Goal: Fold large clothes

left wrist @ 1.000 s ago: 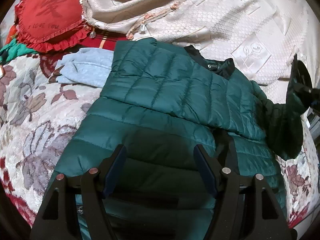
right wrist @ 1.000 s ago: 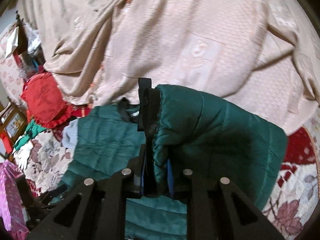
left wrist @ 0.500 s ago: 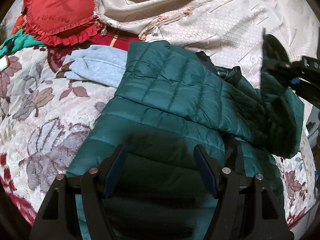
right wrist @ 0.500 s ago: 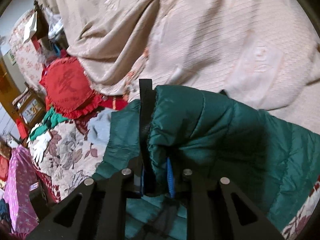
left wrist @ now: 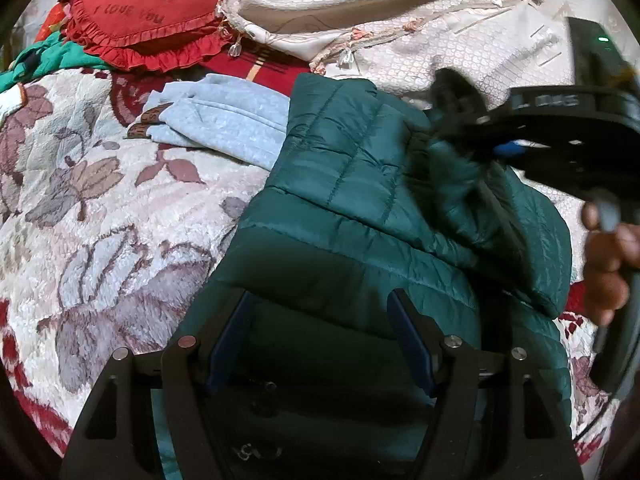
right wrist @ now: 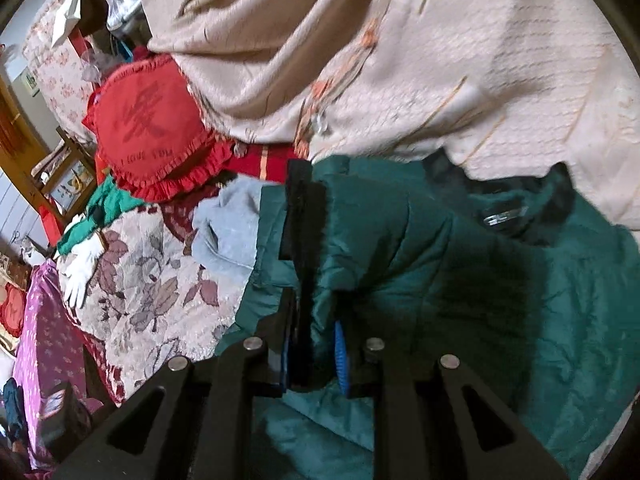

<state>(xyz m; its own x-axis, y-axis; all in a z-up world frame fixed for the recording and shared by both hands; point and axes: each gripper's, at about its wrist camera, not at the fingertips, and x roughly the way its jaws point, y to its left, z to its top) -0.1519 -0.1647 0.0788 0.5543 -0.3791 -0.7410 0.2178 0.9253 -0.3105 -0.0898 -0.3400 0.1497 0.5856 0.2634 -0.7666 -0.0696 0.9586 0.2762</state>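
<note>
Clamped tight on the black-trimmed cuff (right wrist: 301, 216) of a green quilted down jacket (left wrist: 360, 216), the right gripper (right wrist: 314, 354) held the sleeve (right wrist: 384, 248) up over the garment's body, the cuff pointing toward the far side of the bed (left wrist: 100, 216). In the left wrist view the same gripper (left wrist: 496, 148) showed, blurred, at the right edge, the person's hand (left wrist: 608, 264) wrapped around its handle. Below it the left gripper (left wrist: 320, 344) hung with its jaws wide apart and nothing between them, poised just above the jacket's lower half.

The jacket lay spread across the floral bedspread, collar and label (right wrist: 504, 216) toward the beige quilted coverlet (left wrist: 440, 52), its near edge running out of sight under the left gripper. One sleeve appeared already laid across the chest, its quilted panel forming a neat band on top; the second sleeve was in mid-air and not yet set down. By that reckoning the fold stood at an early-to-middle stage: the raised sleeve had yet to land and be released, and the body remained to be doubled over. Whether the hem lay flat could not be told.

Beside the jacket sat a pale blue garment (left wrist: 224, 120), apparently folded already, with a red frilled heart cushion (left wrist: 148, 12) beyond it.
</note>
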